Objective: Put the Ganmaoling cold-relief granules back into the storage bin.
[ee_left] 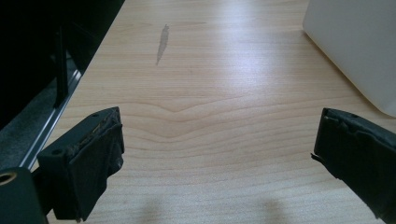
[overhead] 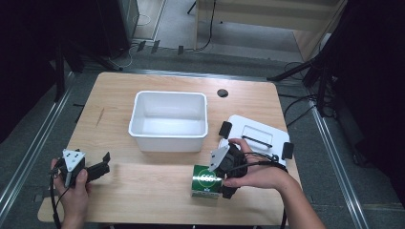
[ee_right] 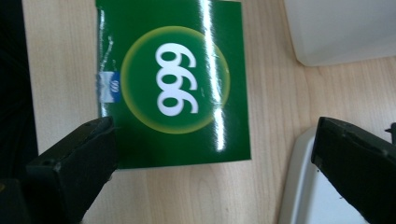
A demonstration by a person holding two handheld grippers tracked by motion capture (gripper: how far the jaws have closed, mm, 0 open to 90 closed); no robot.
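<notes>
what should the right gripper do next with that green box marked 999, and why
Probably lower the right gripper a little further over the green box marked 999 and close on it. Its jaws stand wide open above the box, which lies flat on the wooden table and is not yet held. The open white plastic bin sits just beyond, a likely place for it.

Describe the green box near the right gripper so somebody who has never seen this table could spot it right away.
Start at the white plastic bin in the middle of the wooden table, then look toward the near edge, right of centre. There, under the open right gripper, lies the green box, beside the white lid. It is the only green thing, glossy, with white "999" in a yellow ring.
</notes>
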